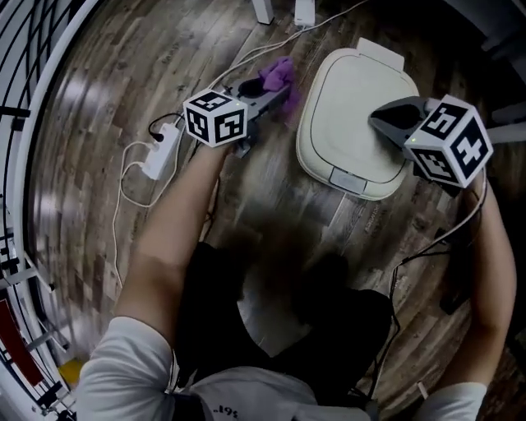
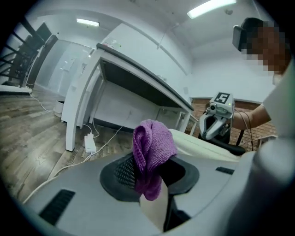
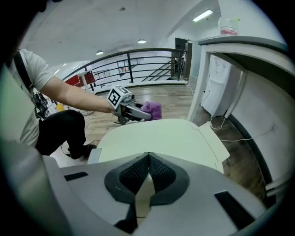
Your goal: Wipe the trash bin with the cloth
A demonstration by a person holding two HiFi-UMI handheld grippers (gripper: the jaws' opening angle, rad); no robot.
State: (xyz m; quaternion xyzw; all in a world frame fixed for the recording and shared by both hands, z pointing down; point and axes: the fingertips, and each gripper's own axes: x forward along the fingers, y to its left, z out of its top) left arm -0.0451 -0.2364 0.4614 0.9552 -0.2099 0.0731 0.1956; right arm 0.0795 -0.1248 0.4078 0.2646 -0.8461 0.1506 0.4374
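Note:
The cream trash bin (image 1: pixel 353 123) stands on the wood floor, lid down, seen from above. My left gripper (image 1: pixel 283 97) hovers just left of the bin, shut on a bunched purple cloth (image 1: pixel 278 76). In the left gripper view the cloth (image 2: pixel 152 150) sticks up from between the pads, with the bin's lid (image 2: pixel 203 148) just beyond. My right gripper (image 1: pixel 380 120) sits over the right half of the lid. Its jaws (image 3: pixel 147 159) are shut with nothing in them, above the lid (image 3: pixel 161 136). The right gripper view also shows the left gripper (image 3: pixel 131 110) and the cloth (image 3: pixel 152 109) at the bin's far side.
A white power strip (image 1: pixel 160 152) with trailing cables lies on the floor left of the left gripper. White table legs (image 1: pixel 263 10) stand behind the bin, under a white table (image 2: pixel 78 106). A black railing (image 1: pixel 25 82) curves along the left. The person's legs are below the bin.

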